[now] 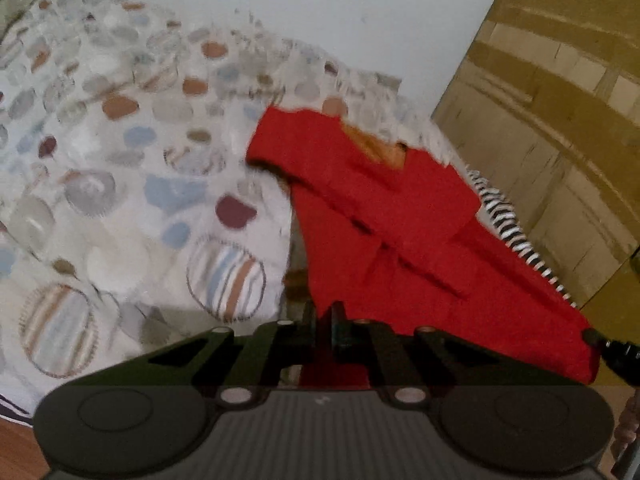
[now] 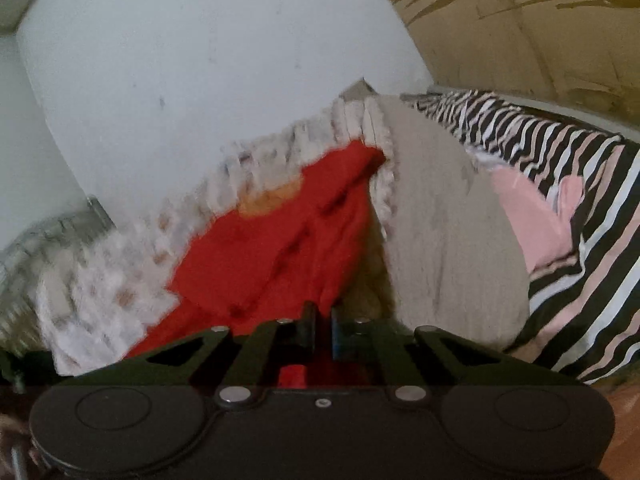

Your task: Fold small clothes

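A small red garment (image 1: 380,216) with an orange patch near its top is stretched above a spotted bedspread (image 1: 120,140). My left gripper (image 1: 323,316) is shut on one lower corner of the cloth, which runs in between its two fingers. In the right wrist view the same red garment (image 2: 288,248) hangs from my right gripper (image 2: 320,320), whose fingers are shut on another corner of it. The tip of the right gripper shows at the far right edge of the left wrist view, at the garment's other corner. Both views are blurred.
A striped black, white and pink cloth (image 2: 580,208) and a beige cushion (image 2: 448,240) lie to the right of the garment. A pale wall (image 2: 200,80) stands behind the bed. A yellowish patterned surface (image 1: 552,120) fills the right side.
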`<move>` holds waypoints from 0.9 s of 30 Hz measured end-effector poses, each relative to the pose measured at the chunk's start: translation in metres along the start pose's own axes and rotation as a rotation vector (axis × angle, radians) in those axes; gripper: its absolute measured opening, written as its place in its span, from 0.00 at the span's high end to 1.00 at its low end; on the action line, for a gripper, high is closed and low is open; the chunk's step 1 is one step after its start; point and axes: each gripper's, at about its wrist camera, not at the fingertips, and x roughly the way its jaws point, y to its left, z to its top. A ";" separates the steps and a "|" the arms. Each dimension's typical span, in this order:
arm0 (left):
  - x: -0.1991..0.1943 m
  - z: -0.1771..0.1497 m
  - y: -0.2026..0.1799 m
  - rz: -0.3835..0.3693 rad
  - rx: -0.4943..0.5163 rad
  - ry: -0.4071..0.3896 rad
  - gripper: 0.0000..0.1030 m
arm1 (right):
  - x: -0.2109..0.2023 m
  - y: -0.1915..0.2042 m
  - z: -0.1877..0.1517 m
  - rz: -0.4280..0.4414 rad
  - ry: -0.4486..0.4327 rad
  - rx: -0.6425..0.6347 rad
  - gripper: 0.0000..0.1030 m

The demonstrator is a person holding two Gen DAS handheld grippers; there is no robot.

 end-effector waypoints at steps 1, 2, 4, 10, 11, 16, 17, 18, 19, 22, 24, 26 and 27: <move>-0.004 0.002 -0.002 0.008 0.009 0.001 0.96 | -0.007 0.003 0.003 0.002 0.003 -0.021 0.95; -0.009 0.002 -0.003 0.018 0.020 0.009 0.96 | -0.013 0.008 0.005 -0.002 0.010 -0.057 0.95; -0.011 -0.002 -0.002 0.035 0.033 0.040 0.96 | -0.020 0.014 0.003 -0.002 0.035 -0.104 0.95; 0.016 -0.029 0.020 0.043 -0.034 0.123 0.95 | -0.014 -0.005 -0.025 -0.053 0.124 -0.088 0.95; 0.021 -0.031 0.022 0.046 -0.044 0.128 0.95 | -0.011 -0.011 -0.029 -0.062 0.136 -0.075 0.95; 0.028 -0.035 0.025 0.056 -0.059 0.129 0.92 | -0.009 -0.012 -0.037 -0.053 0.140 -0.089 0.93; 0.029 -0.035 0.026 0.062 -0.067 0.127 0.91 | -0.009 -0.010 -0.037 -0.063 0.140 -0.114 0.93; 0.029 -0.036 0.025 0.068 -0.070 0.124 0.90 | -0.008 -0.008 -0.038 -0.074 0.143 -0.136 0.93; 0.028 -0.036 0.025 0.077 -0.070 0.119 0.89 | -0.007 -0.007 -0.039 -0.088 0.146 -0.158 0.91; 0.022 -0.037 0.023 0.093 -0.055 0.082 0.59 | -0.009 -0.003 -0.044 -0.111 0.144 -0.218 0.78; 0.015 -0.038 0.018 0.122 -0.034 0.039 0.29 | -0.013 0.000 -0.048 -0.121 0.130 -0.273 0.71; 0.010 -0.037 0.011 0.155 0.008 0.001 0.17 | -0.015 0.006 -0.054 -0.143 0.119 -0.348 0.57; 0.008 -0.037 0.008 0.164 0.027 -0.011 0.10 | -0.016 0.011 -0.058 -0.151 0.117 -0.409 0.46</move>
